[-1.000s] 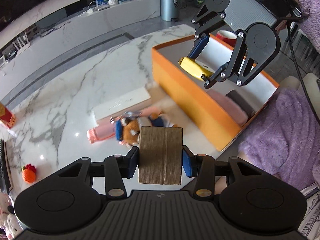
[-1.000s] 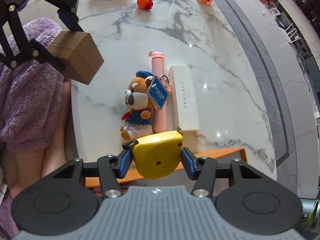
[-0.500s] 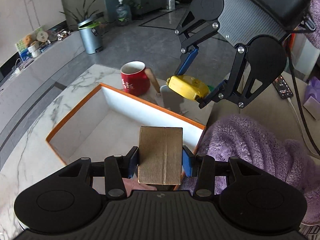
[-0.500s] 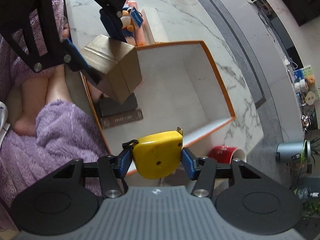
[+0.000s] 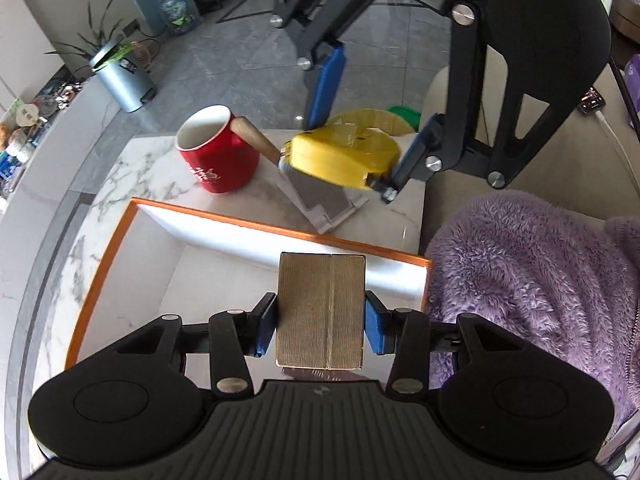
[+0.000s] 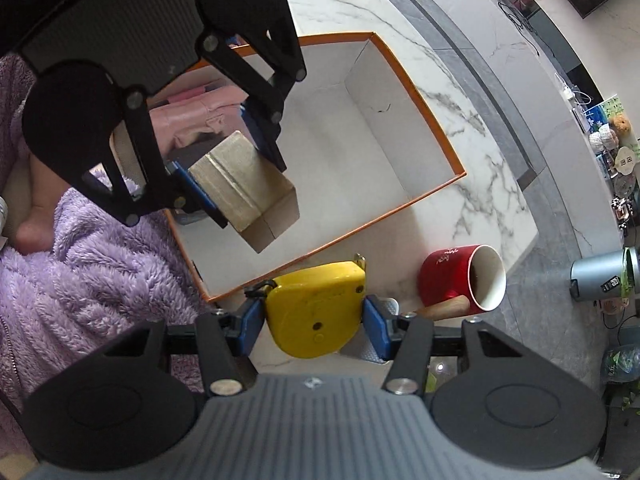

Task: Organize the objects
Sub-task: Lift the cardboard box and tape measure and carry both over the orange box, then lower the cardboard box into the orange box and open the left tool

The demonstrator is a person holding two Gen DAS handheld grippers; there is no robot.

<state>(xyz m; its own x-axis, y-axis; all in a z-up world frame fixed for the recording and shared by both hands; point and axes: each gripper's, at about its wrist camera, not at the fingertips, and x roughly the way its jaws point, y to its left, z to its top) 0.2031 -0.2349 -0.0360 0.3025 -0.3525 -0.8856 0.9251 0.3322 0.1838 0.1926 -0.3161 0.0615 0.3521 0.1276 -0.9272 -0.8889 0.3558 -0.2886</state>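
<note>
My left gripper (image 5: 320,322) is shut on a small brown cardboard box (image 5: 321,312) and holds it over the near end of the orange-rimmed white box (image 5: 248,222). It also shows in the right wrist view (image 6: 244,188). My right gripper (image 6: 314,320) is shut on a yellow tape measure (image 6: 316,312), held just outside the orange box's rim (image 6: 420,92), above the table by the red mug. In the left wrist view the tape measure (image 5: 340,156) hangs beyond the box's far wall.
A red mug (image 5: 216,156) with a wooden handle stands on the marble table (image 5: 132,168) beyond the box. A grey stand (image 5: 320,200) lies beside it. Pink items (image 6: 196,116) lie inside the box. A purple fleece sleeve (image 5: 520,264) is at the right.
Both grippers swung from the table's toy area to the orange box. The cardboard box now hangs over the box interior, and the tape measure has come closer to the mug.
</note>
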